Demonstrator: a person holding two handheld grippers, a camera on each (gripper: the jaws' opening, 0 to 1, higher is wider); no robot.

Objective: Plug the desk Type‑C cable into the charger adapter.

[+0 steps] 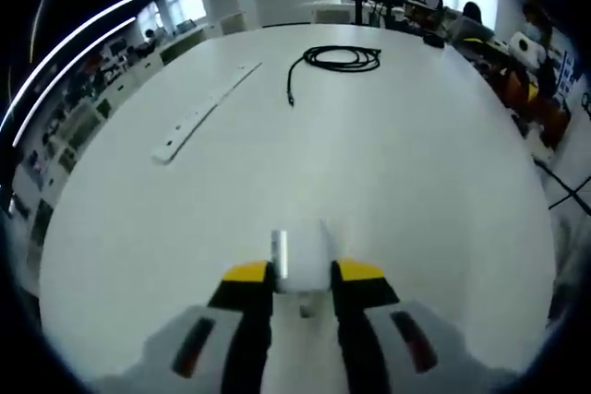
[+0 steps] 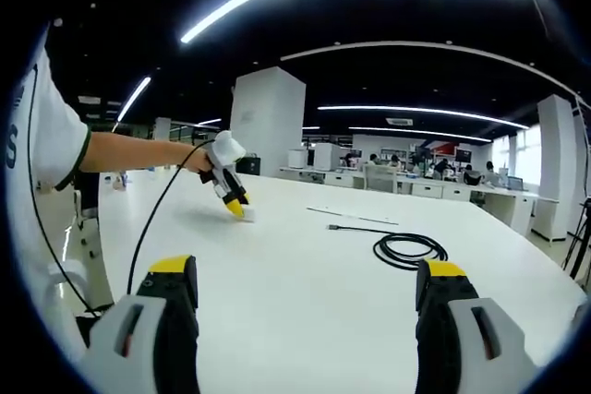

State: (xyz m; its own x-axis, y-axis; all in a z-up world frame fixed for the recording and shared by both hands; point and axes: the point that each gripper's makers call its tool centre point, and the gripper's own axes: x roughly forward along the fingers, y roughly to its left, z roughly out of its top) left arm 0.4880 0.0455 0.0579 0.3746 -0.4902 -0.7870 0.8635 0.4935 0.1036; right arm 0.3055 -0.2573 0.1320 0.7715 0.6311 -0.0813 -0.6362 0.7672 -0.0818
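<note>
Now the left gripper (image 1: 305, 274) pinches the charger adapter (image 1: 302, 260) on the desk (image 1: 416, 182); the cable (image 1: 343, 58) lies well ahead, nearer the spread right gripper (image 2: 305, 292).

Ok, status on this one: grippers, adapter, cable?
Left gripper shut on charger adapter, down at the table. Right gripper open, empty. Type-C cable coiled, untouched, nothing between.
</note>
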